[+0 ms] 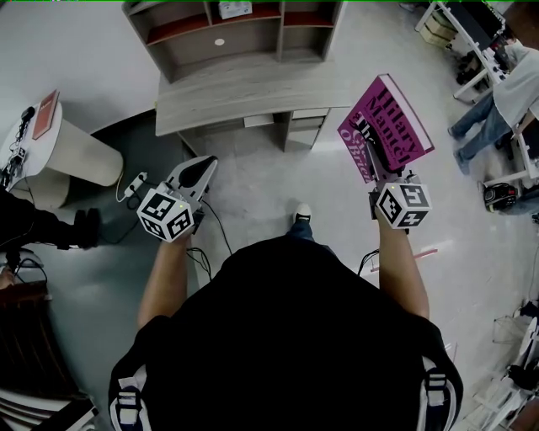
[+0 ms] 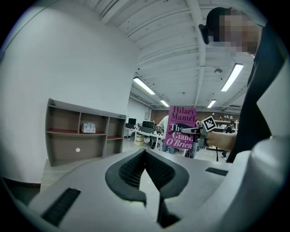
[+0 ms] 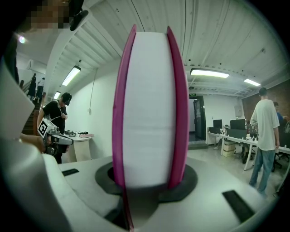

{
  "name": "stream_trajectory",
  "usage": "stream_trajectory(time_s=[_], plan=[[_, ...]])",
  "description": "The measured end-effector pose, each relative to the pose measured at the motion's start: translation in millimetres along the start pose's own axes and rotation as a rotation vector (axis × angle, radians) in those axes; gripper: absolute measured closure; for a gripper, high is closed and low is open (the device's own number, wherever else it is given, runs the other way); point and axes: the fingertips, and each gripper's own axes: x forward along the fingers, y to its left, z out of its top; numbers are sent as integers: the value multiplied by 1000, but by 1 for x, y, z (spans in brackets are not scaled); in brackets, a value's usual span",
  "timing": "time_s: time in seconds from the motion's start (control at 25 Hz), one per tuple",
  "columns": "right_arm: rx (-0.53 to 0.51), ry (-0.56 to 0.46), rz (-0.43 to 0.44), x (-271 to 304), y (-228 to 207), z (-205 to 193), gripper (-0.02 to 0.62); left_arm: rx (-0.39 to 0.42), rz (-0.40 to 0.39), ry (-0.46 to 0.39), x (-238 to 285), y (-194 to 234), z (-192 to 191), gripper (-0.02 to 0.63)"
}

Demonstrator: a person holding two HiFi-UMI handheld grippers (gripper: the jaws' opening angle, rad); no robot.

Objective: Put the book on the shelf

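Right gripper jaws are clamped on the bottom edge of the book, one pink cover against each jaw, white page block facing the camera. The book stands upright out of the jaws, and in the head view it leans a bit toward the top right. Left gripper jaws are closed tip to tip, nothing between them. The book is in the air at the person's right, well apart from the shelf, which sits on the back of the wooden surface ahead and to the left. The shelf has open compartments, with a small box in an upper middle one.

Risks: the grip is low on a tall book, so it likely levers around the jaws on a quick swing and could tip or slip out. The lower part of one cover hangs loose below the jaws, so the pages might splay. Going in, a top corner could catch a divider or the board above if the book stays upright, since the compartments look low. It could also knock the box.

Pose: both forearms are stretched forward from the body, grippers about level and dipping slightly, pointing at the shelf side. Left is empty and lower left, right holds the book further out.
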Motion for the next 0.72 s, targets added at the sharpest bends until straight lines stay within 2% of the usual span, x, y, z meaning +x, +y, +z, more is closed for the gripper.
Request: stream_trajectory(time_s=[0.72], plan=[[12, 13, 26, 82, -45, 1, 445, -25, 16, 16, 69, 48, 6, 586]])
